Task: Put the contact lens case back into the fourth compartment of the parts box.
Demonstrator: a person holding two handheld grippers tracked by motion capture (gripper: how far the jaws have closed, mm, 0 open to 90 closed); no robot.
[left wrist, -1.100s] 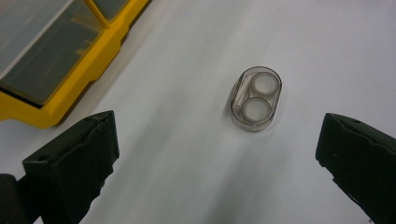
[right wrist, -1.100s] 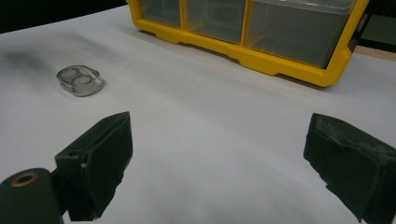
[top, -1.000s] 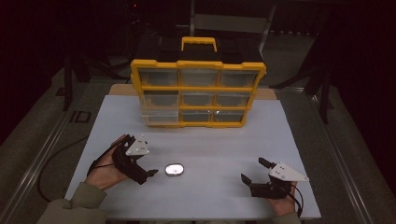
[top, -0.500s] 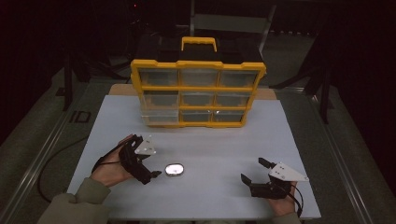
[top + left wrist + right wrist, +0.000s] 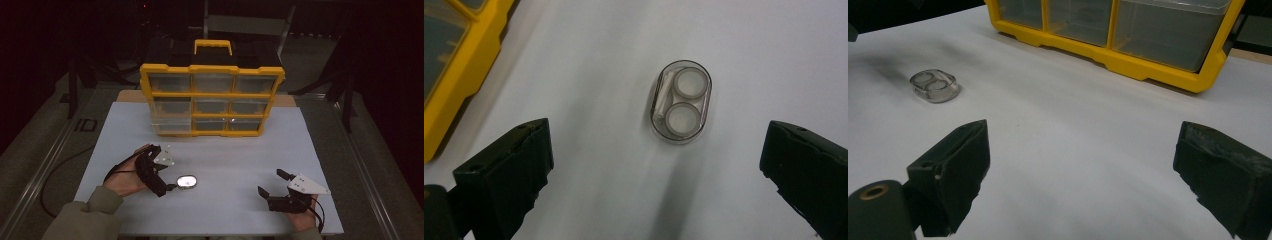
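White tabletop (image 5: 225, 150) in a dark room — both tongs gape, holding nothing.

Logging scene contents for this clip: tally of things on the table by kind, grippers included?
Yellow drawer organiser: 1
Small clear oval case holding two round pieces: 1
Grippers: 2, left gripper and right gripper, both open
Total: 4

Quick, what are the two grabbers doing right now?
Left hand-held gripper: open, above the small clear case, holding nothing.
Right hand-held gripper: open, empty.
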